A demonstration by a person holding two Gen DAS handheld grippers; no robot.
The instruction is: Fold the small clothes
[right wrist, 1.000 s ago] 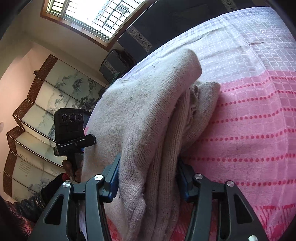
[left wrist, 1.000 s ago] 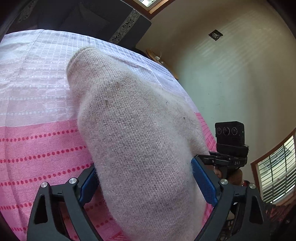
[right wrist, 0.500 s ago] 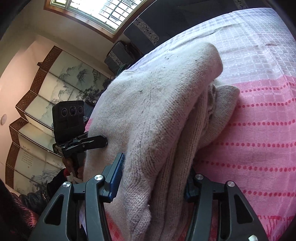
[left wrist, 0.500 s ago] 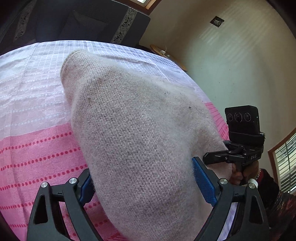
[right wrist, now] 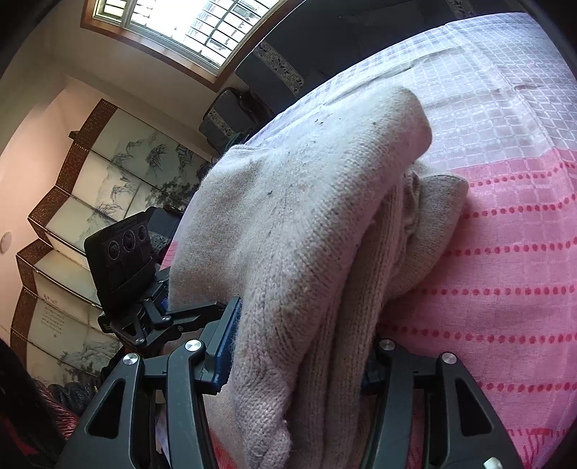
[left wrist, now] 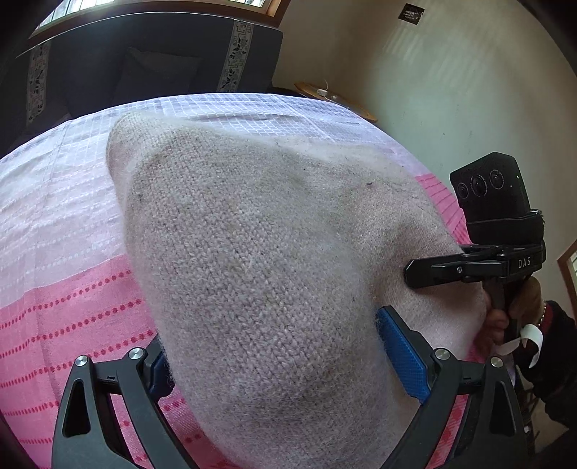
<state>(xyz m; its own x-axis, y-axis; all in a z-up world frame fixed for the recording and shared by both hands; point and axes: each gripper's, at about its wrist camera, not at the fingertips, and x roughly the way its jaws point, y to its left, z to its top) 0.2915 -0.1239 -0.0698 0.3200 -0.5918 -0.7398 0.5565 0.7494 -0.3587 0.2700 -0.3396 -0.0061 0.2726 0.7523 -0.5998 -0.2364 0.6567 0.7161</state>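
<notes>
I see one folded sweater (left wrist: 274,259) on the pink cloth (left wrist: 72,288), bulging between both claws. My left claw (left wrist: 274,360) straddles it, grip unclear. My right claw (right wrist: 295,346) has just been opening around its edge.

A lived-in home room, seen from my jaws. Beyond the pink-and-white woven cloth (right wrist: 505,216) I work over stand a dark cushioned sofa (left wrist: 144,72) with patterned trim, a wood-framed window (right wrist: 187,25) above it, and, left of the cloth, a folding painted screen (right wrist: 90,180); perhaps a small round side table (left wrist: 335,99).
</notes>
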